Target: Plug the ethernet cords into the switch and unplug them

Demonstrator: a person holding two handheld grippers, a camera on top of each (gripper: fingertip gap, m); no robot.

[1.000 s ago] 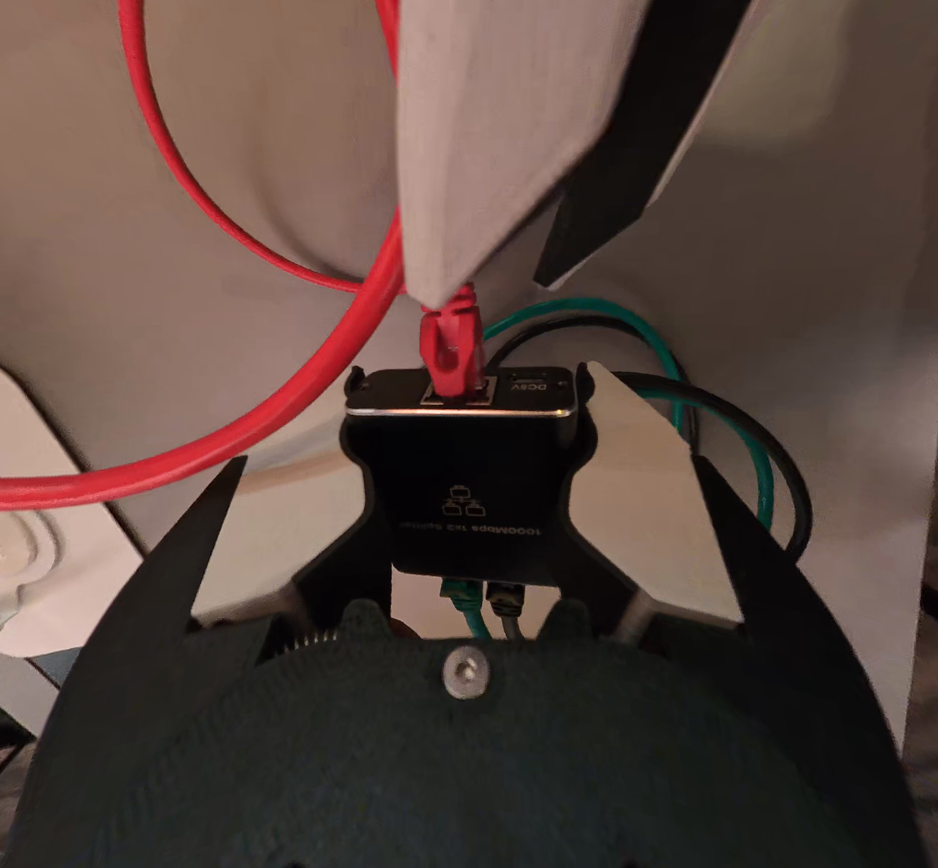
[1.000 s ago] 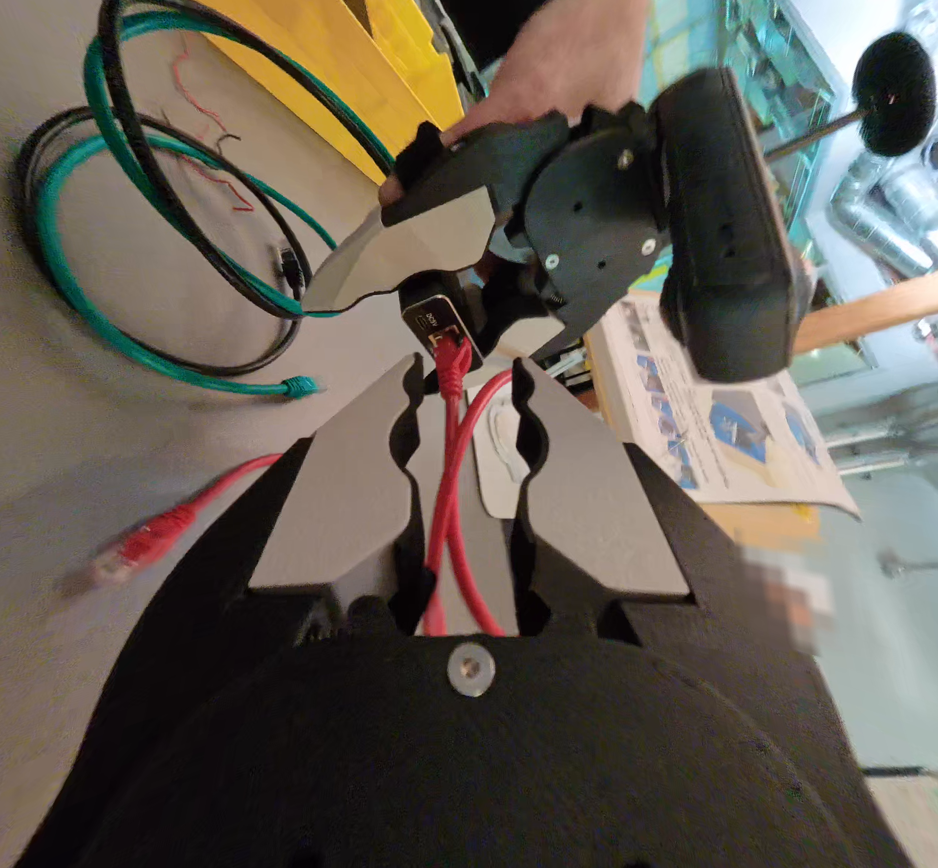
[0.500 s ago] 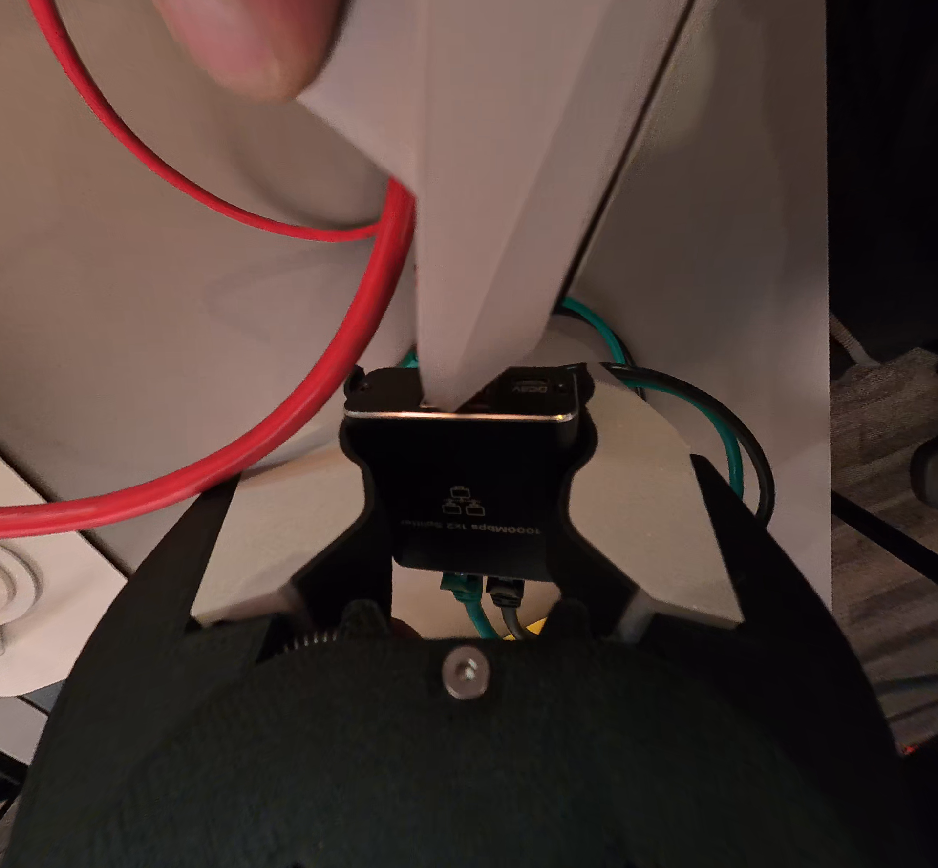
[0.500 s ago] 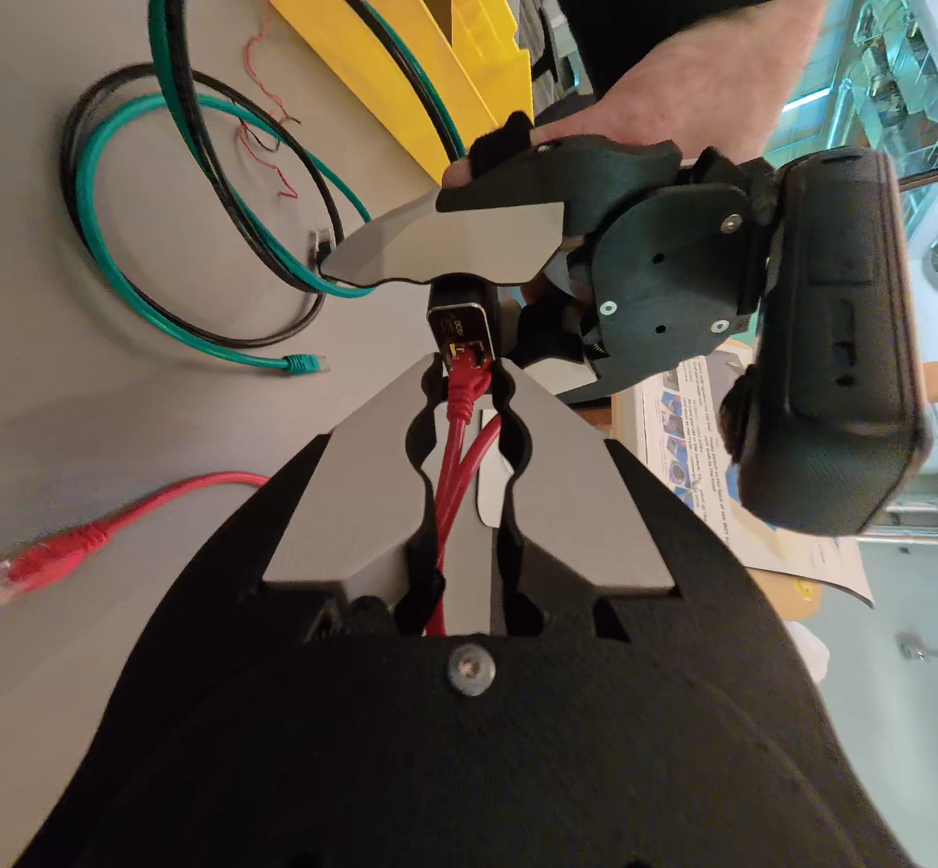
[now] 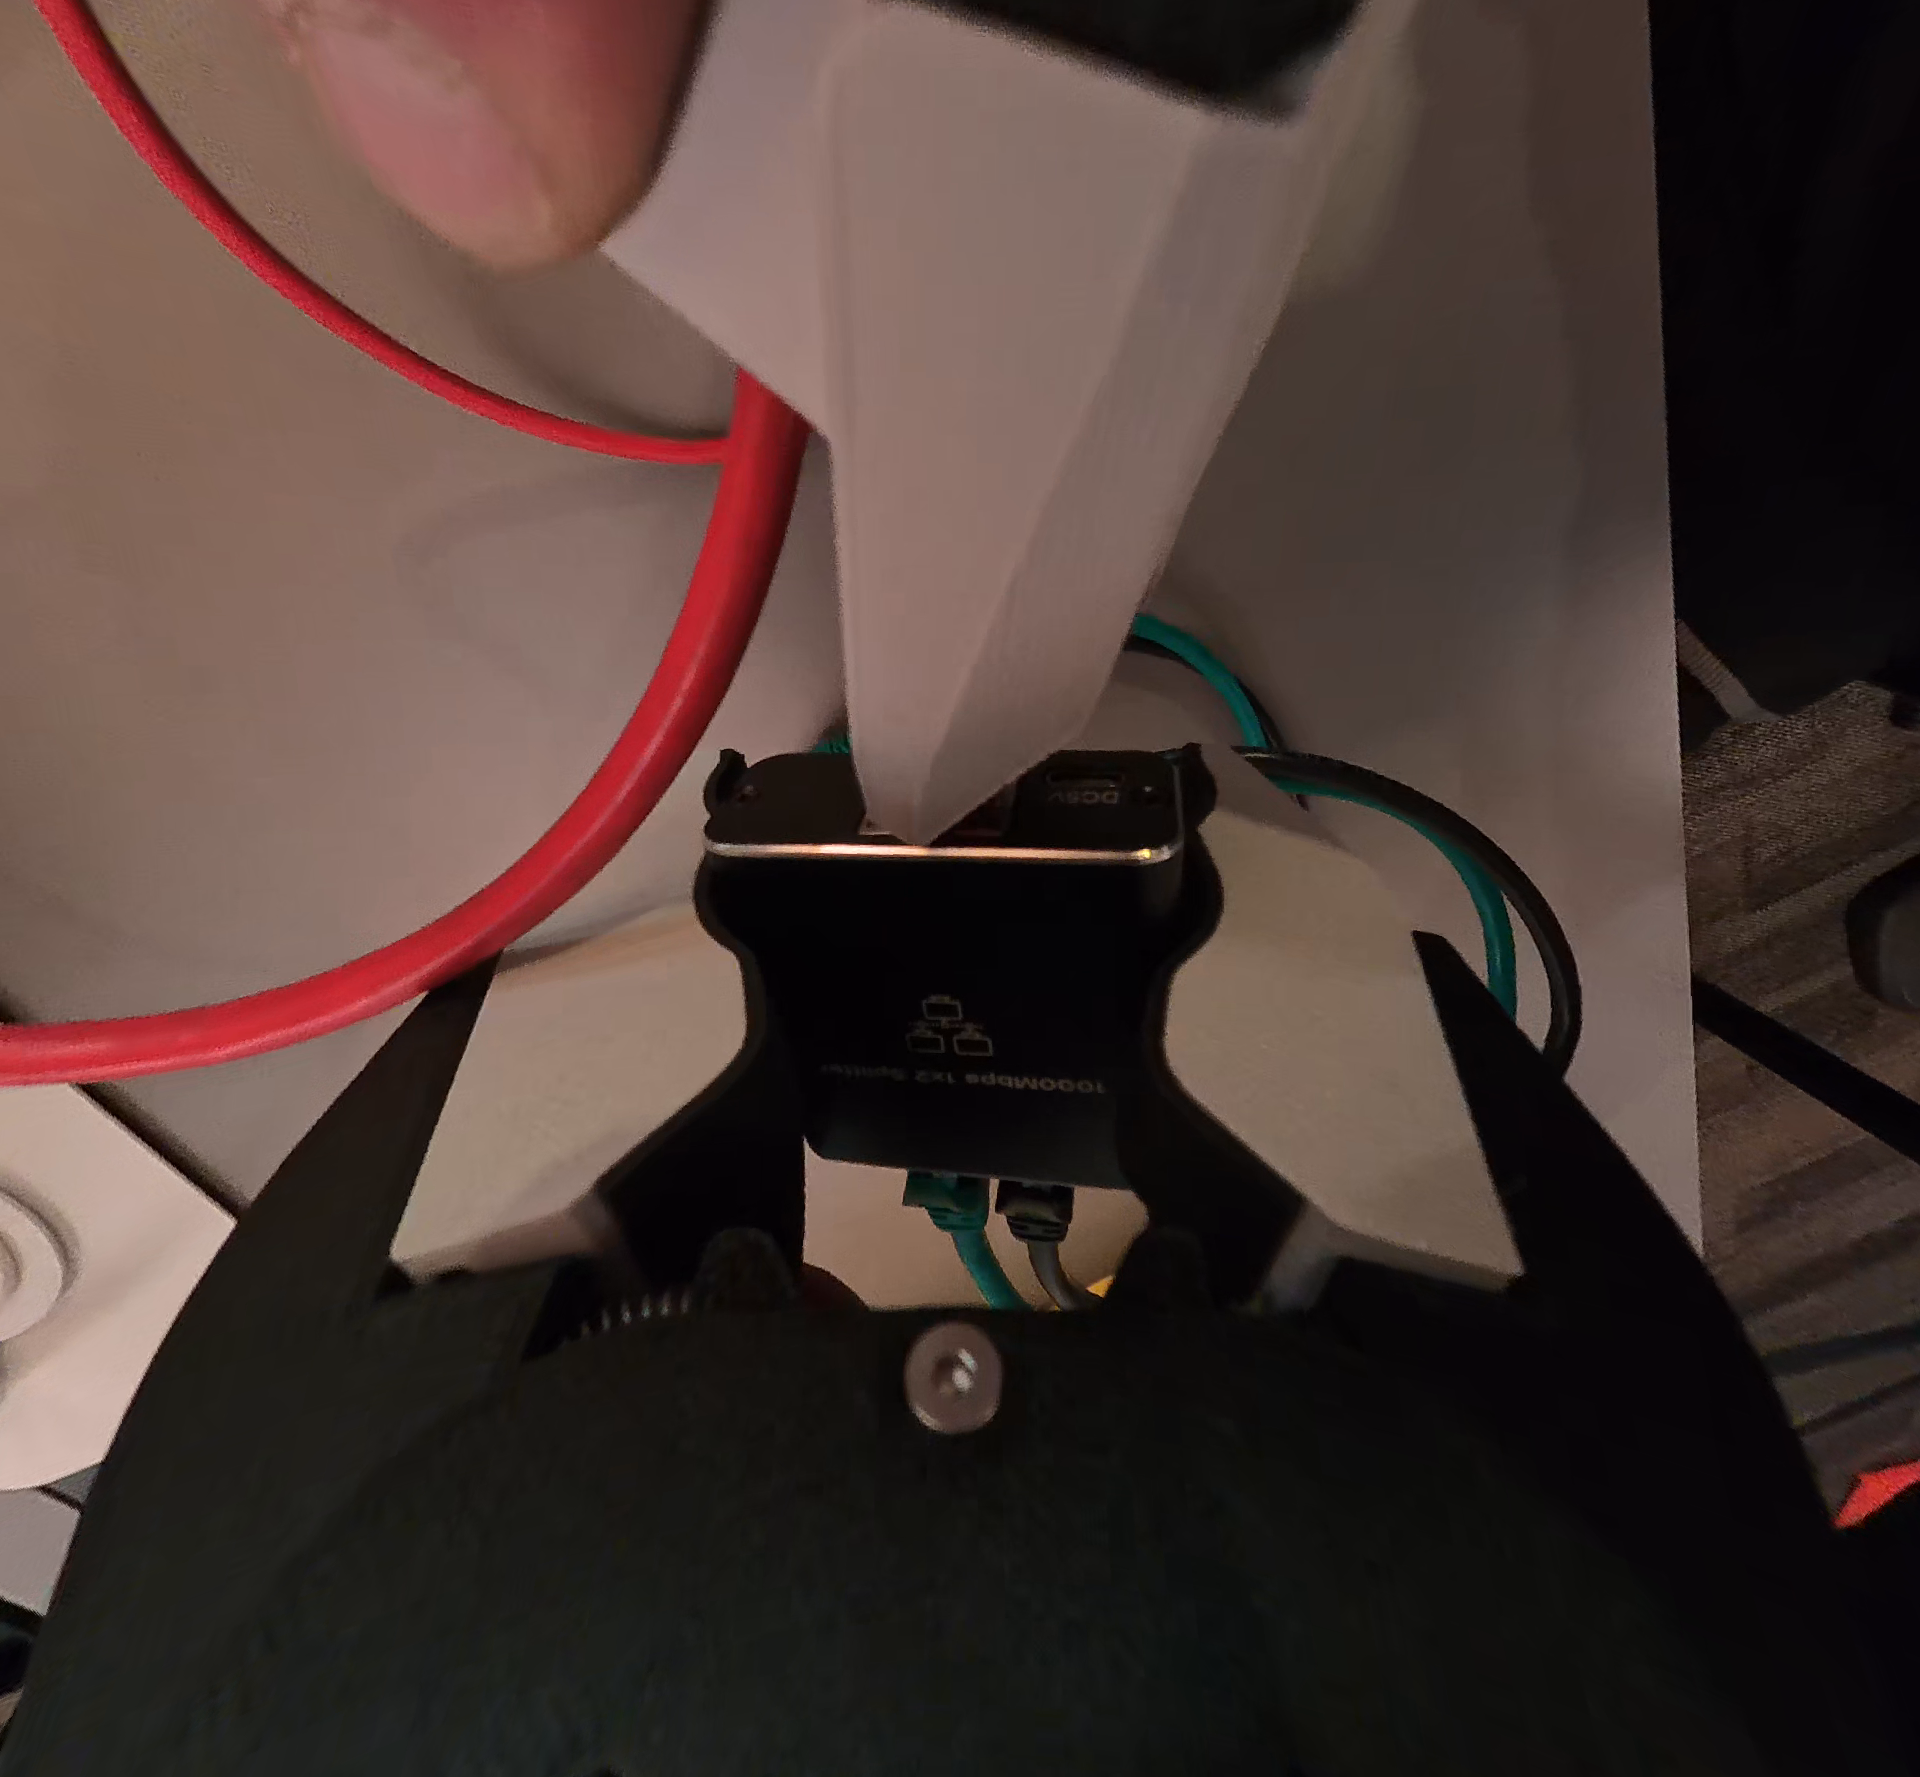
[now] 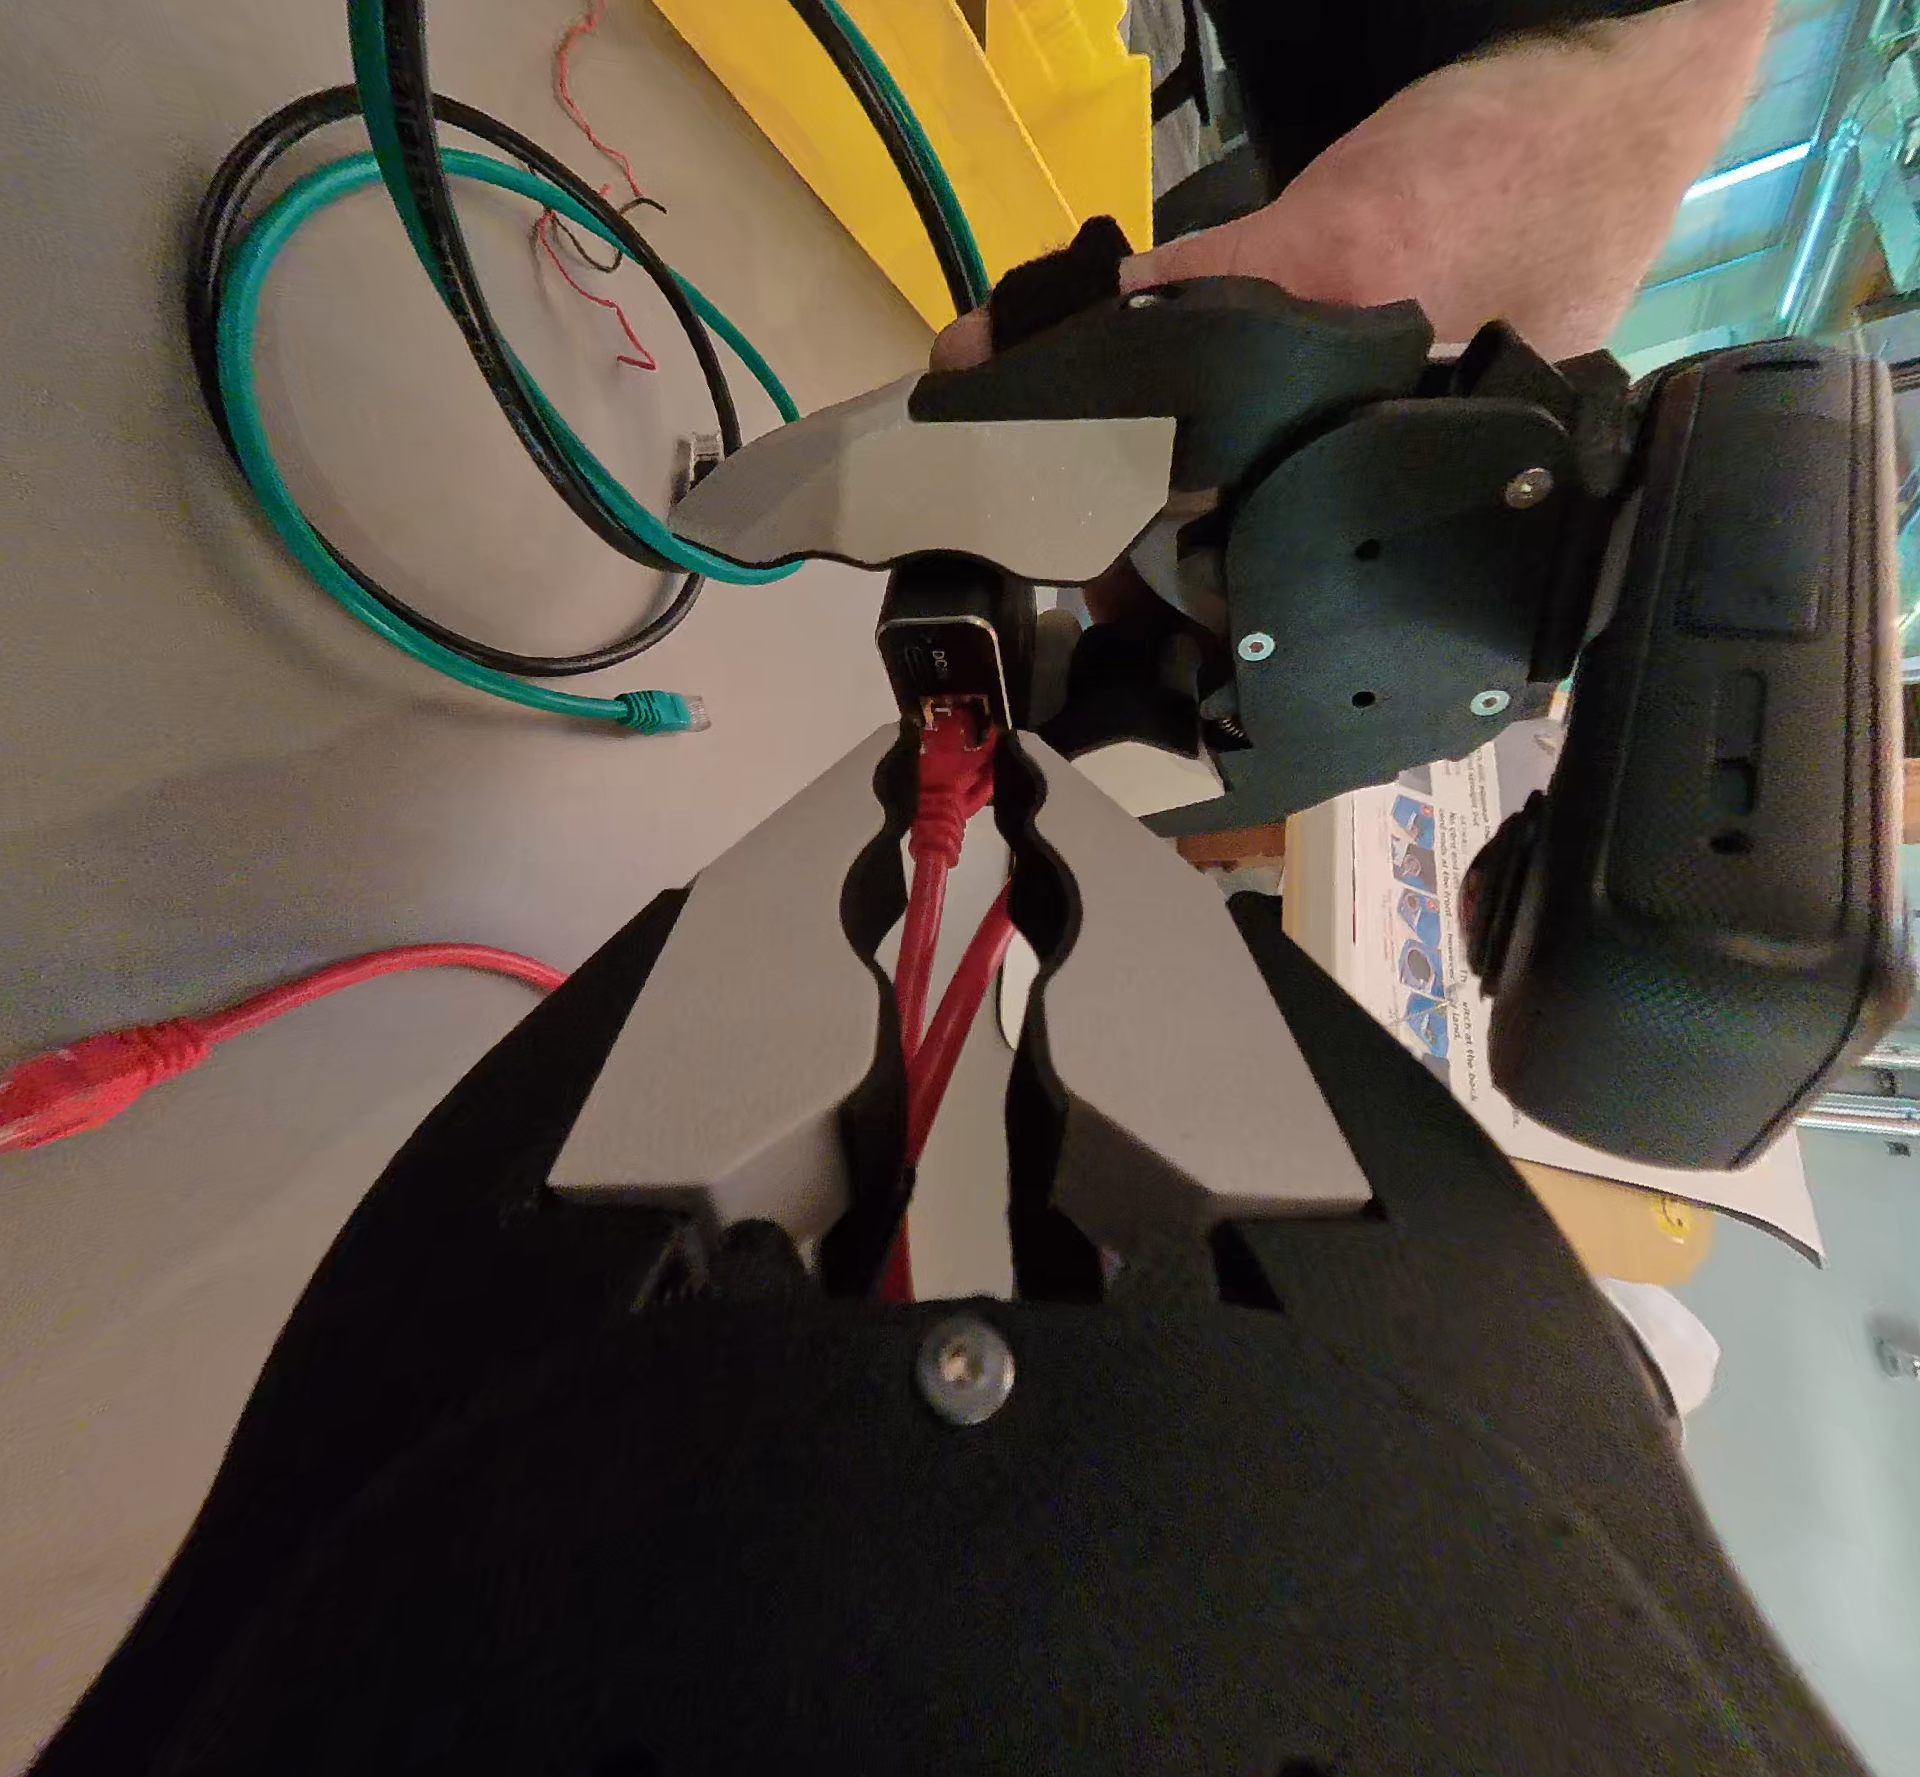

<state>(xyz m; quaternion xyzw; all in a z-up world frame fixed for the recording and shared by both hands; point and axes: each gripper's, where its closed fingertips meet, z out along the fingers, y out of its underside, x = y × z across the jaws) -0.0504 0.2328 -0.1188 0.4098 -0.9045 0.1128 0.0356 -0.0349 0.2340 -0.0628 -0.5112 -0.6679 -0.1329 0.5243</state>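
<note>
My left gripper [image 5: 956,792] is shut on the small black switch [image 5: 951,989] and holds it by its sides. A green cord [image 5: 951,1208] and a black cord [image 5: 1031,1213] are plugged into its near end. My right gripper [image 6: 951,751] is shut on the red cord's plug [image 6: 951,777], which sits in a port on the switch's far end [image 6: 940,657]. In the left wrist view the right gripper's grey finger [image 5: 987,480] hides that port and plug. The red cord [image 5: 623,792] loops off to the left.
The green and black cords coil on the grey table [image 6: 260,844], with the green cord's loose plug [image 6: 660,711] and the red cord's other plug [image 6: 73,1083] lying free. A yellow bin [image 6: 935,65], a printed sheet [image 6: 1434,948] and the table's edge [image 5: 1668,792] are nearby.
My right gripper has come closer to the switch and its fingers have narrowed onto the red plug. The plug has gone further into the port. The left gripper keeps its hold.
</note>
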